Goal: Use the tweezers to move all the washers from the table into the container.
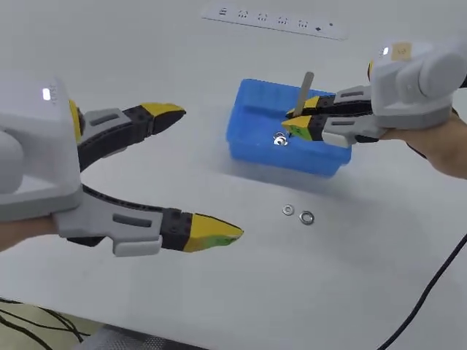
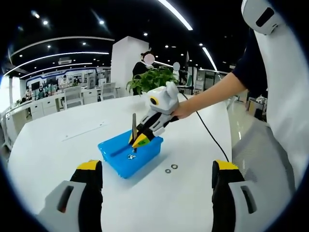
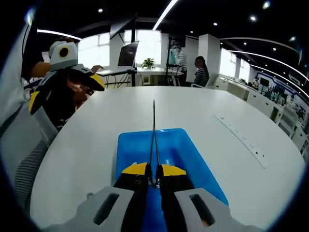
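Apparently right gripper (image 1: 292,126) pinches tweezers (image 1: 306,86) over container (image 1: 250,120) — two washers (image 1: 306,217) outside.

The wide white table top (image 1: 314,292) is smooth and matt, with a faint sheen. The blue rectangular plastic container (image 1: 248,135) has slick, lightly glossy walls. At its 6 o'clock lie two small round metal washers (image 1: 306,217), bright and shiny. The slim grey metal tweezers (image 1: 306,86) look dull. The left gripper (image 1: 206,172) and right gripper (image 1: 290,122) have matt grey plastic shells, black jaws and glossy yellow tips.
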A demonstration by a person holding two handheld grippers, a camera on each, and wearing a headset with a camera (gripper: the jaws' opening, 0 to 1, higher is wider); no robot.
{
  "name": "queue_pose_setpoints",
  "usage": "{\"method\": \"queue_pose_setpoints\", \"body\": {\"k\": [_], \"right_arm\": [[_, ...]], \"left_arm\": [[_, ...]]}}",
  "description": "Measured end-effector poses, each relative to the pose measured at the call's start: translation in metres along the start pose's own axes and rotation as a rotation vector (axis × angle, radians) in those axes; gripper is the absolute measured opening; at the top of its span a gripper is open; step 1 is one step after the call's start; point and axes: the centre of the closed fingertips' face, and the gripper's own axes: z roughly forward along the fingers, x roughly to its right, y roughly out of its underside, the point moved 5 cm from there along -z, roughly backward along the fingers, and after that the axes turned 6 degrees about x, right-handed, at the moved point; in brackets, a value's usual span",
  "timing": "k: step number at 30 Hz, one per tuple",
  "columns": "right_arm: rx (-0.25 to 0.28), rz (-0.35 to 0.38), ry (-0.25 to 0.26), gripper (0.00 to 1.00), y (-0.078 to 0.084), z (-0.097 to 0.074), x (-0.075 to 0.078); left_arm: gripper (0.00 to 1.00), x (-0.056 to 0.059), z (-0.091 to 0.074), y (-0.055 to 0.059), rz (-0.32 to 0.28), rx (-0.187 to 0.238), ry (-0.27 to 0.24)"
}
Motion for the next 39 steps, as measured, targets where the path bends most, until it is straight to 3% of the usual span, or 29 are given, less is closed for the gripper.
{"method": "queue_pose_setpoints", "body": {"k": [6, 18, 30, 32, 35, 39], "right_arm": [[-0.003, -0.003, -0.011, 0.09, 0.003, 0.002, -0.002], [-0.022, -0.006, -0.014, 0.10, 0.006, 0.004, -0.005], [-0.003, 0.004, -0.004, 0.08, 0.004, 0.003, -0.005], [-0.003, 0.000, -0.003, 0.08, 0.003, 0.003, -0.004], [0.001, -0.009, 0.001, 0.08, 0.001, 0.002, -0.003], [0.005, -0.021, 0.002, 0.08, -0.003, 0.001, -0.002]], "left_arm": [[0.99, 0.000, 0.000, 0.003, 0.005, -0.029, -0.001], [0.99, 0.000, 0.002, 0.002, 0.022, -0.039, -0.010], [0.99, 0.001, 0.005, 0.001, 0.030, -0.048, -0.011], [0.99, -0.004, 0.007, 0.001, 0.025, -0.044, -0.026], [0.99, -0.014, 0.012, -0.003, -0.027, 0.012, -0.065], [0.99, -0.028, 0.020, -0.006, -0.028, 0.032, -0.073]]}}
